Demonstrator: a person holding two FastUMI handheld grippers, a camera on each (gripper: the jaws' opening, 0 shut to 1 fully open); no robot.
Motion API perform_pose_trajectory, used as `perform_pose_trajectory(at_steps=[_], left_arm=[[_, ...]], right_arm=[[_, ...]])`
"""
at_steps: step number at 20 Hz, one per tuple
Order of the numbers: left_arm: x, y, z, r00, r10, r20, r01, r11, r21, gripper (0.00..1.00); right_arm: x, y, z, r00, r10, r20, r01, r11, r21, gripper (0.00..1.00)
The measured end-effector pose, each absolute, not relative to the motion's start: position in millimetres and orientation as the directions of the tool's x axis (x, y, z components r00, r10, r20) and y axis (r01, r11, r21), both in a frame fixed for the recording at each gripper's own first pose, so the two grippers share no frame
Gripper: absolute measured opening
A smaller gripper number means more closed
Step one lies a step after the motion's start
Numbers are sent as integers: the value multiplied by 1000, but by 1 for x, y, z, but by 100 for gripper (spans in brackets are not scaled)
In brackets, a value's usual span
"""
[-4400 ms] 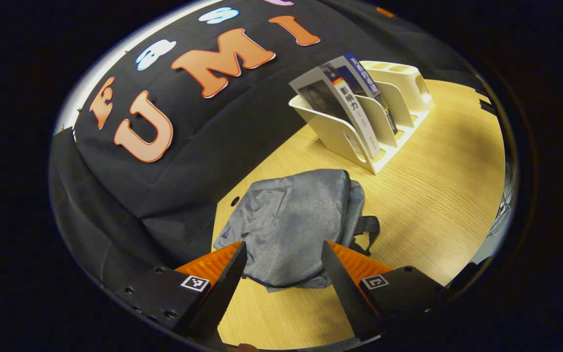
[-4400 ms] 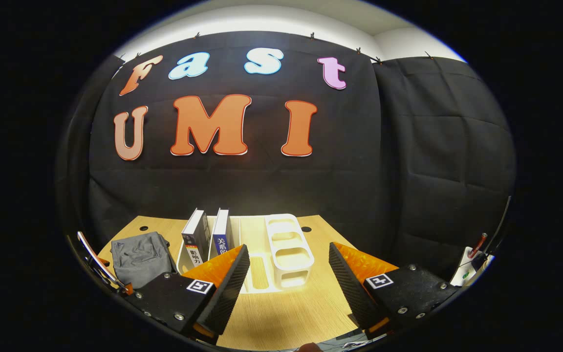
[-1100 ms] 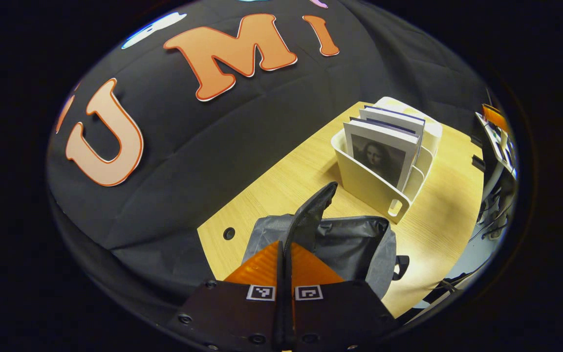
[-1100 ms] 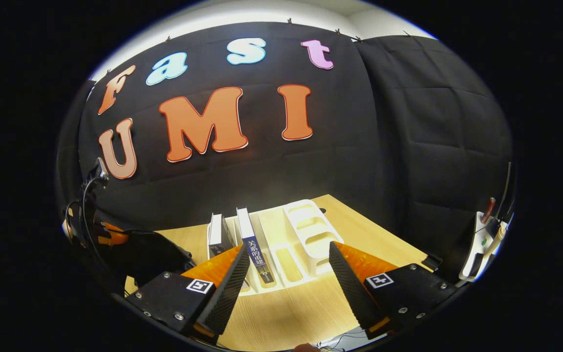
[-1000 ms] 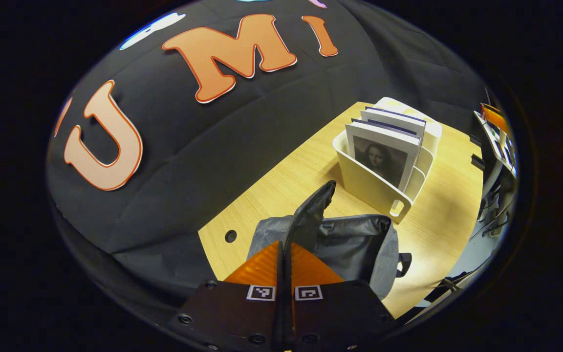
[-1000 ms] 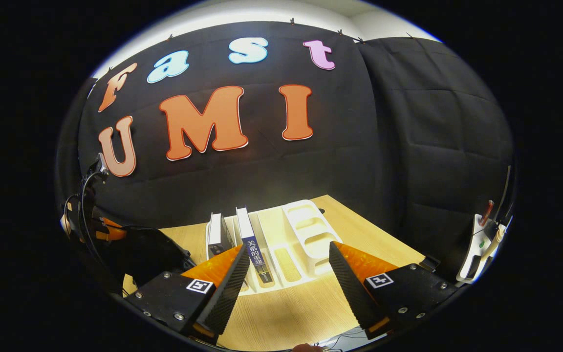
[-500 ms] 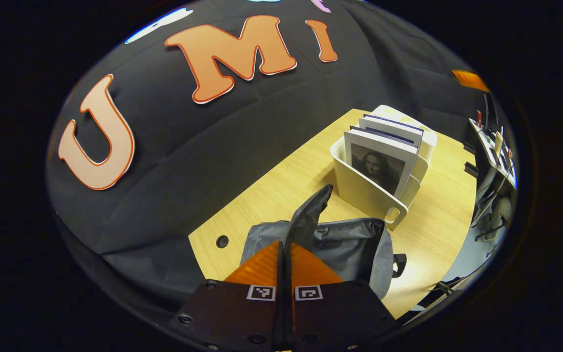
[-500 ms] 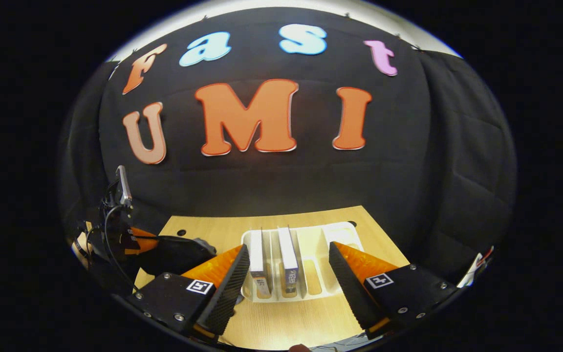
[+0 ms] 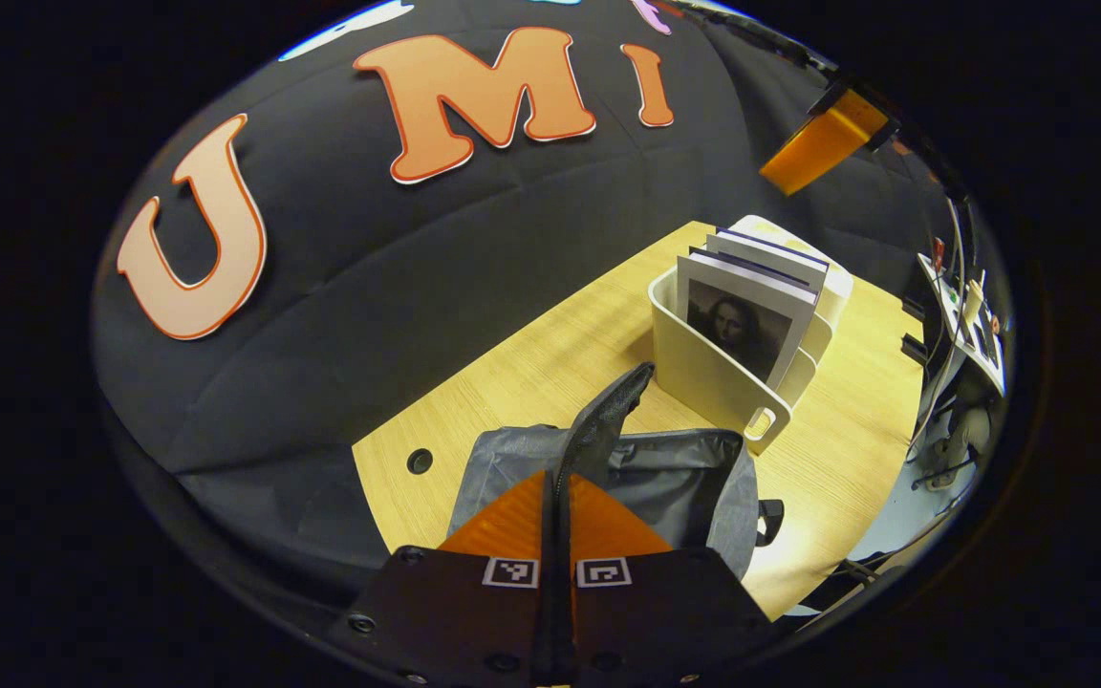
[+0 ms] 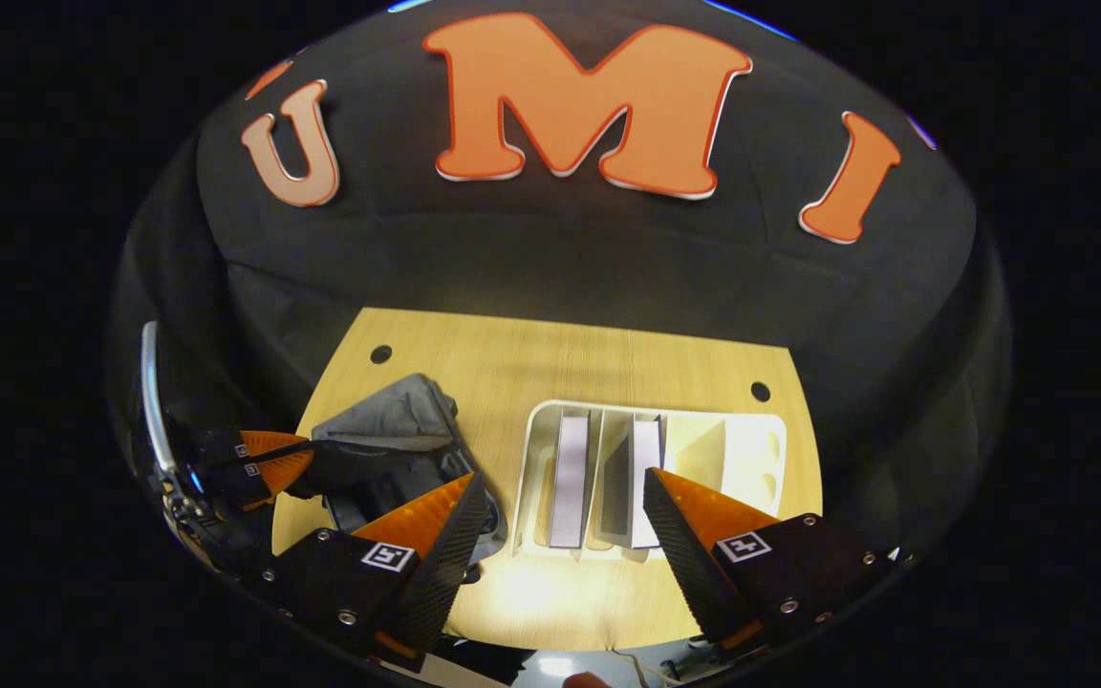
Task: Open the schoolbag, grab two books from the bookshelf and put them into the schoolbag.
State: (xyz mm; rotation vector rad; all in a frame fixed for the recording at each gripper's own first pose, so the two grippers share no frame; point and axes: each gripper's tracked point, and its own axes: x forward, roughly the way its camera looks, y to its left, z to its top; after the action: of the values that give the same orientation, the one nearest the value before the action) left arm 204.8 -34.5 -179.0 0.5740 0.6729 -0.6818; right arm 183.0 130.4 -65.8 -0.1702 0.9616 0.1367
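The table (image 10: 550, 363) carries the bag (image 9: 675, 478) on the left and the shelf (image 10: 550, 420) just to its right. The two are close but apart, the shelf a little farther back in the left gripper view.

The bag is thin grey cloth, soft and light by the look of it; it will likely sag shut unless its edge is kept lifted. Its flap (image 9: 608, 416) stands up like a tongue, and that edge looks the right place to hold.

The two books (image 10: 572, 478) stand upright in neighbouring slots of the shelf. They look stiff, fairly thin and probably smooth-covered, so they may slip. The top edge that rises above the dividers is the place to pinch, across the covers.

The left gripper (image 9: 558, 497) has its fingers pressed together on the flap and holds it raised over the bag's mouth. It also shows in the right gripper view, at the bag's left (image 10: 297, 468).

The right gripper (image 10: 565, 511) is spread wide, holding nothing, and hangs above the shelf with both books between its fingers in that view. It touches neither.
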Motion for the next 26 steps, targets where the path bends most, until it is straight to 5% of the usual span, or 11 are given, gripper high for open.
perform_pose_trajectory(at_steps=[12,17,20,26], left_arm=[[210,-29,-183,584,-361,-727,704,671,232,1],[211,-28,-183,585,-349,-732,699,674,237,1],[210,-30,-184,579,-351,-736,704,671,234,1],[210,-28,-189,562,-354,-747,706,676,211,1]], right_arm=[[215,129,-186,338,-8,-941,-143,988,-59,98],[219,128,-210,305,-13,-952,-104,994,-46,77],[224,121,-214,304,-13,-953,-42,999,-27,39],[223,121,-196,329,-39,-943,-45,997,-57,33]])
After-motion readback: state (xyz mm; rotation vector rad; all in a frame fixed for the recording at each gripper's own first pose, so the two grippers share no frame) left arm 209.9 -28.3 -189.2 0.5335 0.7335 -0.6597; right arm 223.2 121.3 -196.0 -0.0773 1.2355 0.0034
